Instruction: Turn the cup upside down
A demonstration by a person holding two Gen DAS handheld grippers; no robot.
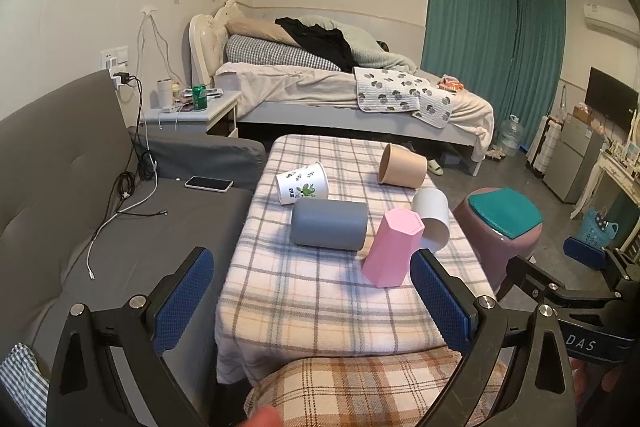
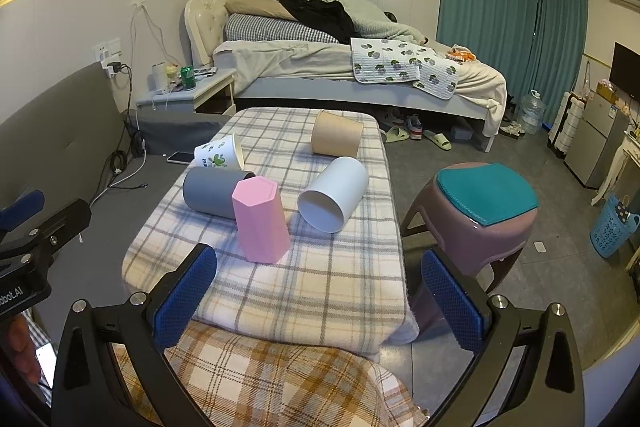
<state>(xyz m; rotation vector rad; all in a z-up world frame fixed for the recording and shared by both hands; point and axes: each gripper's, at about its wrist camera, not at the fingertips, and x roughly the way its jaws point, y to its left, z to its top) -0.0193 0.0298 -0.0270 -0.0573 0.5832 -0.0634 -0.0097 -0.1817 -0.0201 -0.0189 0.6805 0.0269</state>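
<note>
Unmade bed (image 2: 360, 67) against cream wall, teal curtains (image 2: 492, 7), grey sofa (image 1: 60, 155), grey floor.

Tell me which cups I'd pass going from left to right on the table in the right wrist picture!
Leafy white cup → grey cup → pink cup → plain white cup. The brown cup sits farther back, above that white one, so its place is unclear.

The bench (image 2: 320, 291) is wearing a soft, woven plaid cloth. The pink cup (image 2: 262, 223) and grey cup (image 2: 208, 193) are presenting as smooth matt plastic. The tan cup (image 2: 336, 139) is looking like paper. The stool (image 2: 472, 235) is showing glossy plastic.
</note>
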